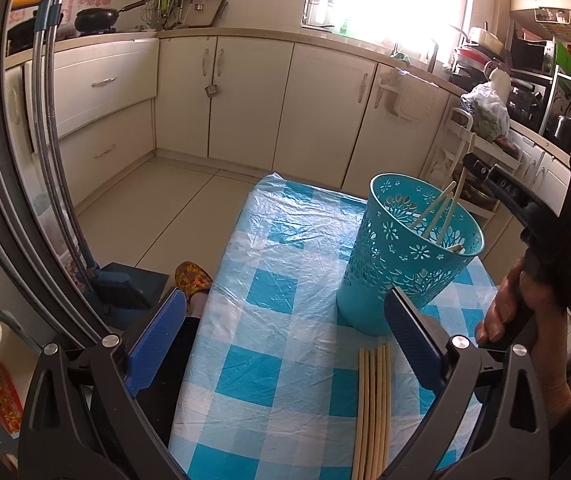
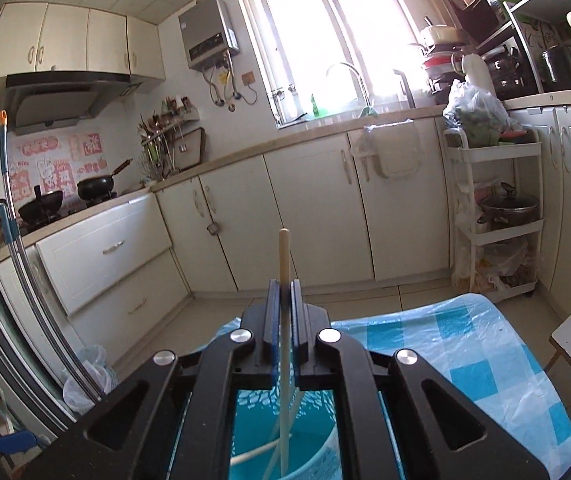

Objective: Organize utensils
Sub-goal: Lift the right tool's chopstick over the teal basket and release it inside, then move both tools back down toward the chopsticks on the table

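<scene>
You had the right gripper (image 2: 284, 286) clamped on a single pale wooden chopstick (image 2: 283, 256), its lower end already down inside the turquoise perforated plastic holder (image 1: 405, 256) that stood on the tabletop covered in blue-and-white checked plastic (image 1: 269, 280). That put you, as I judge it, at the drop-in step; the next move called for easing the jaws apart so the stick could slide down among the others, then going back for another. Your left gripper (image 1: 285, 340) hung with its blue pads wide apart and empty, just in front of the holder. The left wrist view showed what the right could not: a row of loose pale chopsticks (image 1: 373, 408) lying side by side on the tabletop near that gripper, not yet sorted, and your hand (image 1: 521, 312) on the right tool's handle. The right wrist view alone showed the clamp on the stick and the holder's inside from above.
</scene>
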Demonstrator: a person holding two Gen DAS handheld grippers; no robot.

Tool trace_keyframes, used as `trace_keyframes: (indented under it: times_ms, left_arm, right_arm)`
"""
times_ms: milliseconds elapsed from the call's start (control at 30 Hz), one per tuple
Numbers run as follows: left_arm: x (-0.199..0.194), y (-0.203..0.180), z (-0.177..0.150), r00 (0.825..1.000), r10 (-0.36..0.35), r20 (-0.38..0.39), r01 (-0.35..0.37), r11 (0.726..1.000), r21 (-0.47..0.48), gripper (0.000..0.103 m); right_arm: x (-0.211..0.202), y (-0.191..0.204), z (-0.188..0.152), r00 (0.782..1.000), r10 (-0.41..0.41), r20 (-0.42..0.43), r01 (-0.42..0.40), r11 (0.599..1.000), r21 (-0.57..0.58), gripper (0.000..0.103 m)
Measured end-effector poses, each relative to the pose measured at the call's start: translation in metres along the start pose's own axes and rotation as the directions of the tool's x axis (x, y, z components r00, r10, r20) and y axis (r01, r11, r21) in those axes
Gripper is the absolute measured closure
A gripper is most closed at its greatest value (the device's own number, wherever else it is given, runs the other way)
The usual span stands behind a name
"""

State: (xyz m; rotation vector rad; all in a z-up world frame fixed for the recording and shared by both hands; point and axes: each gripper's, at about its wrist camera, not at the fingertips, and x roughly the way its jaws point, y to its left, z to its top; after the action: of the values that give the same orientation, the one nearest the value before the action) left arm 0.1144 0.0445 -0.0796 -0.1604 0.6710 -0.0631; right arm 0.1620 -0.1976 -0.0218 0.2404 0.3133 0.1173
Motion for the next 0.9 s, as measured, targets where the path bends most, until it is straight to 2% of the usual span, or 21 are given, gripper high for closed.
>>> trace_keyframes:
  times_ms: [133, 233, 333, 467, 567, 667, 767, 900]
  left_arm:
    - [-0.003, -0.002, 0.0, 1.0, 0.0, 0.004, 0.0, 1.0, 0.008, 0.008]
    - [-0.005, -0.003, 0.0, 1.0, -0.001, 0.007, 0.001, 1.0, 0.013, 0.008]
    - [-0.008, -0.004, -0.001, 1.0, 0.002, 0.011, -0.002, 1.0, 0.019, 0.008]
    - [-0.01, -0.005, -0.003, 1.0, 0.007, 0.011, -0.007, 1.0, 0.023, 0.008]
    - [-0.011, -0.005, -0.005, 1.0, 0.007, 0.005, -0.007, 1.0, 0.027, 0.008]
    - [-0.012, -0.007, -0.007, 1.0, 0.006, 0.0, -0.006, 0.999, 0.038, 0.008]
    - [-0.016, -0.009, -0.009, 1.0, 0.005, 0.0, -0.005, 0.999, 0.051, 0.008]
    - [-0.021, -0.009, -0.012, 1.0, 0.006, 0.001, -0.006, 0.998, 0.063, 0.008]
  right_arm:
    - [-0.005, 0.001, -0.006, 1.0, 0.004, -0.02, -0.004, 1.0, -0.005, 0.096]
    - [-0.014, 0.001, -0.006, 1.0, 0.009, -0.02, -0.009, 1.0, -0.006, 0.086]
    - [-0.038, 0.001, -0.006, 1.0, 0.013, 0.003, -0.013, 1.0, 0.007, 0.077]
    - [-0.075, 0.004, -0.019, 1.0, 0.018, 0.0, -0.018, 1.0, 0.003, 0.076]
    - [-0.092, 0.005, -0.046, 0.997, 0.008, -0.083, -0.008, 1.0, -0.004, 0.076]
    - [-0.095, 0.003, -0.075, 0.982, 0.0, -0.188, -0.001, 1.0, -0.007, 0.076]
    - [-0.093, -0.003, -0.103, 0.958, -0.011, -0.288, 0.015, 1.0, 0.012, 0.076]
    - [-0.087, -0.002, -0.117, 0.929, -0.019, -0.37, 0.023, 1.0, 0.007, 0.075]
